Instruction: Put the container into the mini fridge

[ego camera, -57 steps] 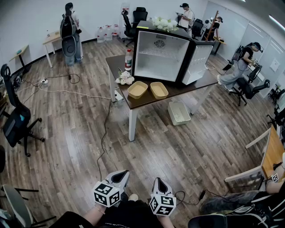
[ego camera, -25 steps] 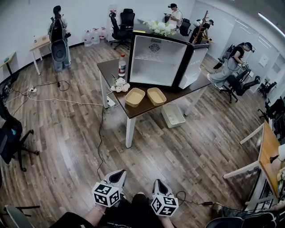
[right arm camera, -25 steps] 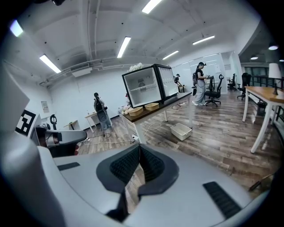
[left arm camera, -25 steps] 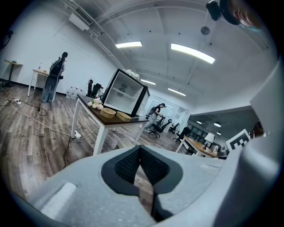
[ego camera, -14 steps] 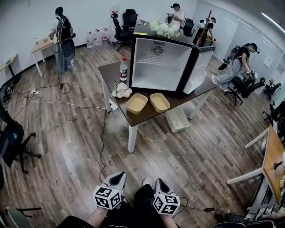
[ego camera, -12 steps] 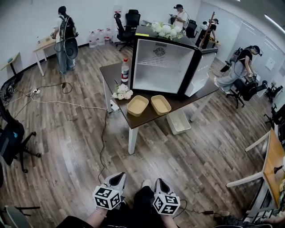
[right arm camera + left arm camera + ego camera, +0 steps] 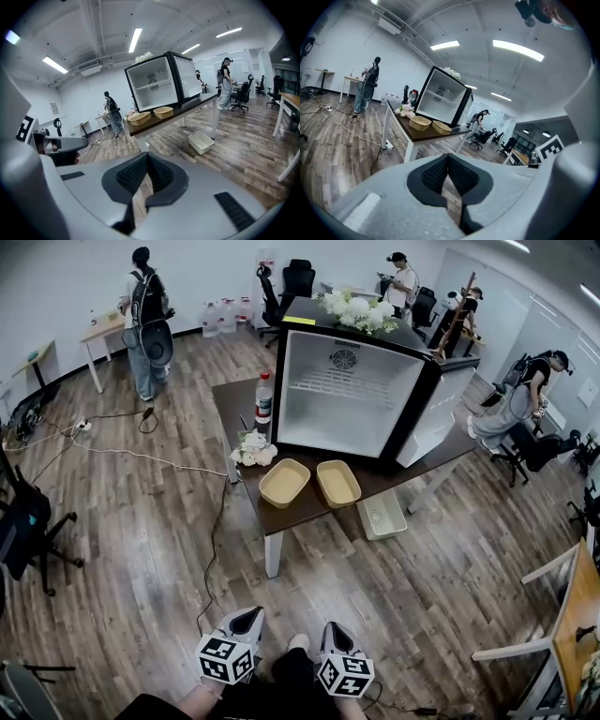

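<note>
**Both grippers idle and empty, well short of the table; containers outside the fridge.**

The left gripper [image 7: 247,617] and right gripper [image 7: 335,628] hang low in front of the person, side by side above the wood floor [image 7: 141,521]. Each has its jaws pressed together on nothing. Well ahead stands a dark-topped table [image 7: 298,514] carrying the mini fridge [image 7: 342,395], whose door [image 7: 441,423] is swung wide to the right, exposing a white interior with a wire shelf. One tan container [image 7: 284,482] and a second tan container [image 7: 338,483] sit side by side on the tabletop just in front of the open fridge, not touching each other. White flowers [image 7: 253,448] lie near the table's left edge, with a red-capped bottle [image 7: 264,397] upright behind them. A white bin [image 7: 384,515] rests on the floor beside the table.
</note>
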`<state>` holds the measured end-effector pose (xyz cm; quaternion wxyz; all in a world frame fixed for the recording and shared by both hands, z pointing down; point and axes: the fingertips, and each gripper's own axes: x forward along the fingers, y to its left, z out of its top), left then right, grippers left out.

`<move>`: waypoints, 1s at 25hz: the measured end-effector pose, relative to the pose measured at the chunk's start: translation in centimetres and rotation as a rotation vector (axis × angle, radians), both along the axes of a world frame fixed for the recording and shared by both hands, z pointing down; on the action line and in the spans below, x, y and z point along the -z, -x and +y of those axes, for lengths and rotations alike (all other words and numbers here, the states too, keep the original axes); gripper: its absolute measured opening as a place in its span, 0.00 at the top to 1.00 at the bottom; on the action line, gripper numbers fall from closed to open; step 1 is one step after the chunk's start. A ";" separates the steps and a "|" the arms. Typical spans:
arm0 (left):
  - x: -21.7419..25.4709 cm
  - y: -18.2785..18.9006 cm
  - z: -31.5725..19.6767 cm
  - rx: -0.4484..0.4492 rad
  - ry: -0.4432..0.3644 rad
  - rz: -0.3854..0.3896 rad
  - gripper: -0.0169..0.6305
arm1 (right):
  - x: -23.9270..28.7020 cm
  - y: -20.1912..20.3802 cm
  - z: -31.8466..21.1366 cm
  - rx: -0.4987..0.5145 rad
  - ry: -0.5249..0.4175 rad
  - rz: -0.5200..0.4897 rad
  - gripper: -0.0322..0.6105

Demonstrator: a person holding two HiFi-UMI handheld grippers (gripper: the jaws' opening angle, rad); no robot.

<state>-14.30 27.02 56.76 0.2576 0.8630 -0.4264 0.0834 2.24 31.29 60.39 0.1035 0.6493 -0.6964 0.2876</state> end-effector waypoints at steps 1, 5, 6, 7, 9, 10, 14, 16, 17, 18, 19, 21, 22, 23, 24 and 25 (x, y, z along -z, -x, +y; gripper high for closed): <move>0.0 -0.5 -0.7 0.008 0.001 -0.007 0.96 | 0.0 -0.5 -0.7 0.007 0.000 0.000 0.94; 0.2 -2.7 -2.7 0.016 -0.001 -0.012 0.96 | 0.2 -2.5 -2.9 0.028 -0.003 -0.004 0.94; 0.3 -3.3 -3.1 0.016 -0.003 -0.011 0.96 | 0.3 -3.0 -3.4 0.032 -0.003 -0.005 0.94; 0.3 -3.9 -3.5 0.018 -0.004 -0.011 0.96 | 0.3 -3.5 -4.0 0.037 -0.003 -0.005 0.94; 0.3 -4.8 -4.4 0.027 -0.003 -0.012 0.96 | 0.2 -4.5 -5.1 0.048 -0.002 -0.007 0.94; 0.2 -5.2 -4.8 0.032 -0.002 -0.012 0.96 | 0.2 -4.9 -5.7 0.054 -0.002 -0.007 0.94; 0.0 -7.0 -6.6 0.056 0.000 -0.008 0.96 | 0.3 -6.6 -8.0 0.082 -0.012 0.000 0.94; -0.1 -7.9 -7.5 0.065 0.000 -0.004 0.96 | 0.4 -7.5 -9.1 0.094 -0.019 -0.002 0.94; -0.1 -8.4 -7.9 0.067 0.001 -0.004 0.96 | 0.4 -7.9 -9.6 0.098 -0.020 -0.006 0.94; -0.2 -8.9 -8.3 0.070 0.002 -0.005 0.96 | 0.3 -8.3 -10.0 0.101 -0.020 -0.009 0.94; -0.3 -9.4 -8.5 0.071 0.003 -0.007 0.96 | 0.2 -8.7 -10.3 0.103 -0.017 -0.011 0.94; -0.4 -10.1 -8.9 0.074 0.006 -0.010 0.96 | 0.0 -9.4 -10.7 0.110 -0.011 -0.013 0.94; -0.4 -10.4 -9.0 0.076 0.008 -0.011 0.96 | 0.0 -9.6 -10.9 0.113 -0.009 -0.014 0.94; -0.4 -10.6 -9.1 0.080 0.010 -0.010 0.96 | 0.0 -9.9 -11.1 0.115 -0.008 -0.015 0.94; -0.4 -10.7 -9.3 0.085 0.011 -0.010 0.96 | 0.0 -10.1 -11.3 0.118 -0.008 -0.018 0.94; -0.4 -10.9 -9.4 0.089 0.011 -0.009 0.96 | 0.0 -10.3 -11.5 0.119 -0.009 -0.022 0.94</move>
